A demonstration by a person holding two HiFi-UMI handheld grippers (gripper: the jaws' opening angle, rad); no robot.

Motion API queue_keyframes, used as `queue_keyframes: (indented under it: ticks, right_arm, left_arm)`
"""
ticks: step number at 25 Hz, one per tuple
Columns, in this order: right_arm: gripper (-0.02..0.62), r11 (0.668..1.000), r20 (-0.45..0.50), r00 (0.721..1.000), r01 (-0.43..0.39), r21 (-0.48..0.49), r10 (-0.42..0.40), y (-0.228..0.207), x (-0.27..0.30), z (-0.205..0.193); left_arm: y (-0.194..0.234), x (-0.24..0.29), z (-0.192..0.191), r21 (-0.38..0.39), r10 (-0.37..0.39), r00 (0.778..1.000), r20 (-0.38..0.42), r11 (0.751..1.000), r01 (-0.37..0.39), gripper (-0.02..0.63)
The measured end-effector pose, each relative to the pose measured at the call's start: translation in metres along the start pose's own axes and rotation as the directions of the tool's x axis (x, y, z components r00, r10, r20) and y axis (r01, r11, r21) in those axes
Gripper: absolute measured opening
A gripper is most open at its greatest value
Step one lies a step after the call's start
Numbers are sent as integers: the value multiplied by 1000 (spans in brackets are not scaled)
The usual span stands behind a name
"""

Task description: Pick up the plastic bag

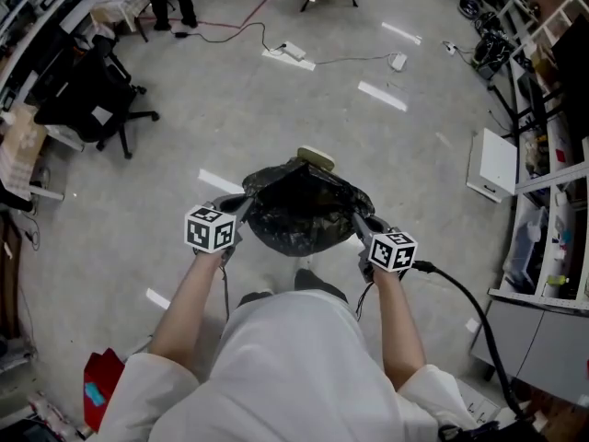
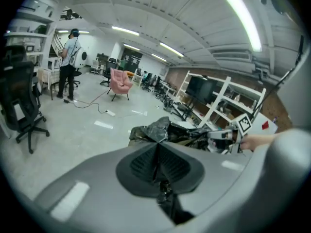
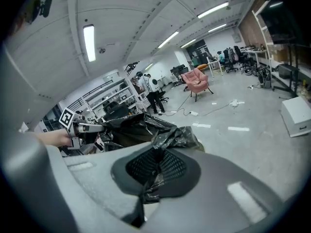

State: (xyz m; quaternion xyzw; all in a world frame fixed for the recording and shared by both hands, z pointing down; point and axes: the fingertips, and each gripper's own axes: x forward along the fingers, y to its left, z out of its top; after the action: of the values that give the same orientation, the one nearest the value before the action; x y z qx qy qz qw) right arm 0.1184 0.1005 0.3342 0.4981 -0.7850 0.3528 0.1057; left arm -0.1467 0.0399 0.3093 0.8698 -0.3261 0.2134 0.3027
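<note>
A black plastic bag (image 1: 299,205) hangs in front of me above the floor, stretched between both grippers. My left gripper (image 1: 241,206) is shut on the bag's left rim, and the pinched film shows between its pads in the left gripper view (image 2: 156,165). On the other side my right gripper (image 1: 359,224) is shut on the bag's right rim, with crumpled black film (image 3: 156,171) caught between its pads. In each gripper view the bag (image 2: 160,130) (image 3: 141,130) bulges beyond the jaws, with the opposite gripper past it. A pale round object (image 1: 316,157) pokes out behind the bag's far edge.
A black office chair (image 1: 87,99) stands at the left. A power strip and cables (image 1: 290,52) lie on the floor ahead. There is a white box (image 1: 492,164) and shelving (image 1: 557,219) at the right, a red item (image 1: 99,385) on the floor at lower left. A person (image 2: 68,64) stands far off.
</note>
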Motion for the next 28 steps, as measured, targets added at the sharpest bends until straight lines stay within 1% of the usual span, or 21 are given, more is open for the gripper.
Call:
queue_keyframes:
  ticks: [3,7,12,17,20,24,28]
  right_arm:
    - [2,999,23,999,26,-24,-26,23,-15,-8]
    - [2,997,53,997,59,-48,-56,54,-37,-26]
    - [2,994,117,989,98,-48,-92,77,-69,-36]
    - [2,991,163,980,119,-53,-109,95,-100,-38]
    - [2,990,177,978,126,-57,-114,99,-118,-43]
    - [2,990,180,977,124,-66,-111,100,-141,-46]
    - [2,991,197,976,110,-70,-94,103,-161,-49]
  left_arm:
    - [-4,-23,-3,50,-6,1000,5,999,5,6]
    - [-7,-58,-15,95,-21,1000,17,995,19,6]
    - [-19,-98,-23,141,-45,998,35,989,39,6]
    - [-42,-121,-25,183,-65,997,39,981,56,6]
    - [-55,-130,-31,188,-64,997,35,981,56,6]
    - [-69,-137,-39,171,-51,998,28,984,46,6]
    - [-84,-140,-39,157,-41,998,45,987,33,6]
